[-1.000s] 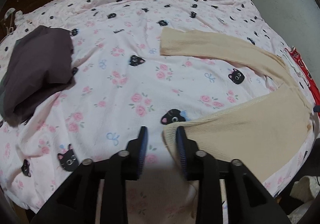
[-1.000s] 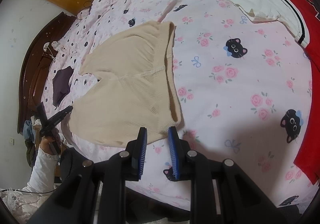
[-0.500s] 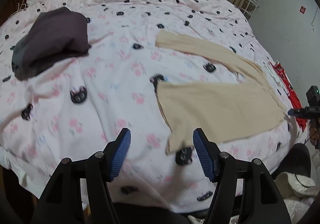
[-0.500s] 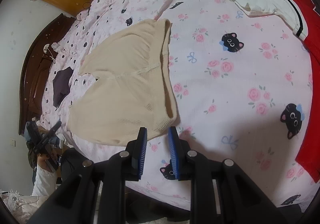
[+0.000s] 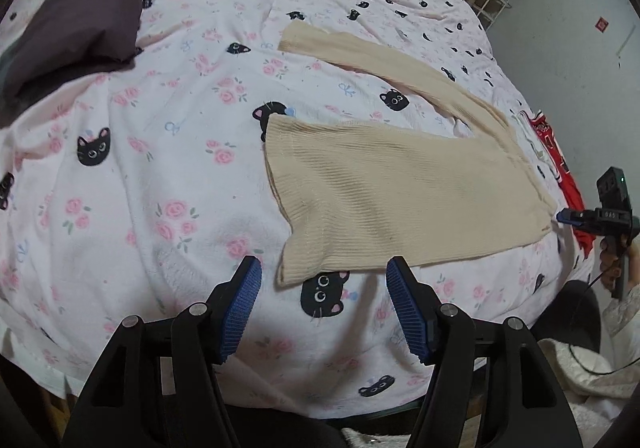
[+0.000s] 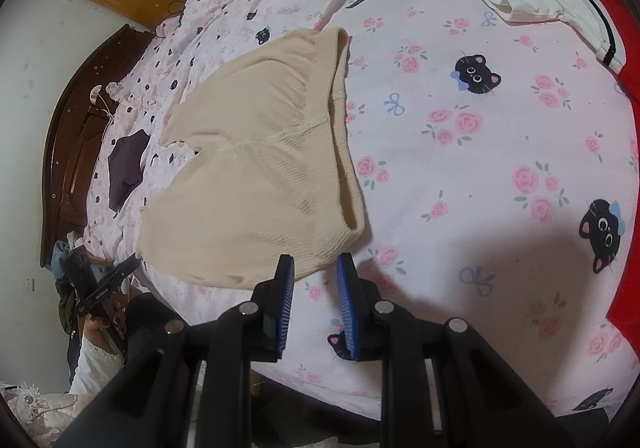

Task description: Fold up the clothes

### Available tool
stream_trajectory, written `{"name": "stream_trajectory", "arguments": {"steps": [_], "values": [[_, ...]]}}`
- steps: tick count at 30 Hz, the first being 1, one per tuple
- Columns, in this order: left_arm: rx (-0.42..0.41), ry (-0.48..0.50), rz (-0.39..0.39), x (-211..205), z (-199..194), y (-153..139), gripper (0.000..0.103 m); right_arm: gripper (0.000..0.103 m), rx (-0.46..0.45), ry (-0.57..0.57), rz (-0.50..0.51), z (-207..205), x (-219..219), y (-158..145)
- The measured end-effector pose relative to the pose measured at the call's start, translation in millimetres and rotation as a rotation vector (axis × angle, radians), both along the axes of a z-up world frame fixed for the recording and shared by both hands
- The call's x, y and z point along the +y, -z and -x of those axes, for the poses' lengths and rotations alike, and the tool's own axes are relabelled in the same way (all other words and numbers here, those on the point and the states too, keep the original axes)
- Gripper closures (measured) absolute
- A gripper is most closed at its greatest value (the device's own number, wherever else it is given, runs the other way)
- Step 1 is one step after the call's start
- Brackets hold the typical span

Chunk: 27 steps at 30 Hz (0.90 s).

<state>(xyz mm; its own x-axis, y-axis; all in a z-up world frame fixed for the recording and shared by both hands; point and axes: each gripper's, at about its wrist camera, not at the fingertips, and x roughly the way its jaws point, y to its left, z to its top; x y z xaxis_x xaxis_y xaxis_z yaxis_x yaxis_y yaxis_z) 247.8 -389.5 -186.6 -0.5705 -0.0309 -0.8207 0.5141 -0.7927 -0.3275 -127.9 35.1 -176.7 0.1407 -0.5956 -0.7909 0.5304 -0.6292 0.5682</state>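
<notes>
Left wrist view: the left gripper [image 5: 323, 302] hangs wide open and empty over the bedspread [image 5: 132, 184], just short of the beige ribbed sweater's [image 5: 392, 192] hem corner, likely lining up a pinch. Right wrist view: the right gripper [image 6: 315, 294] holds nothing, its jaws narrowly parted at the sweater's near edge.

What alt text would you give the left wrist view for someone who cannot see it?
A beige ribbed sweater lies flat on a pink bedspread printed with cats and roses, one sleeve stretched away. The left claw hangs open just short of its near hem corner, holding nothing. A dark folded garment sits far left.
</notes>
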Motion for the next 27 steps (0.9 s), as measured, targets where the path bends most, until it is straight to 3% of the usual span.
{"name": "stream_trajectory", "arguments": {"steps": [6,14,19,23,27], "values": [[0.045,-0.07,-0.153,-7.0,-8.4,5.7,0.042,0.079,0.003,0.005,-0.001,0.7,2.1,-1.2],[0.164,-0.214,-0.362,-20.6,-21.9,19.8,0.042,0.079,0.002,-0.002,-0.007,0.3,-1.1,1.3],[0.178,-0.24,-0.363,-21.3,-20.3,19.8,0.044,0.079,0.003,-0.009,-0.011,-0.4,-3.4,2.0],[0.189,-0.264,-0.359,-23.8,-22.4,17.8,0.062,0.079,0.002,-0.004,-0.012,0.1,-2.0,2.4],[0.197,-0.272,-0.358,-27.9,-24.5,18.7,0.073,0.079,0.002,-0.002,-0.014,1.3,0.0,2.4]]}}
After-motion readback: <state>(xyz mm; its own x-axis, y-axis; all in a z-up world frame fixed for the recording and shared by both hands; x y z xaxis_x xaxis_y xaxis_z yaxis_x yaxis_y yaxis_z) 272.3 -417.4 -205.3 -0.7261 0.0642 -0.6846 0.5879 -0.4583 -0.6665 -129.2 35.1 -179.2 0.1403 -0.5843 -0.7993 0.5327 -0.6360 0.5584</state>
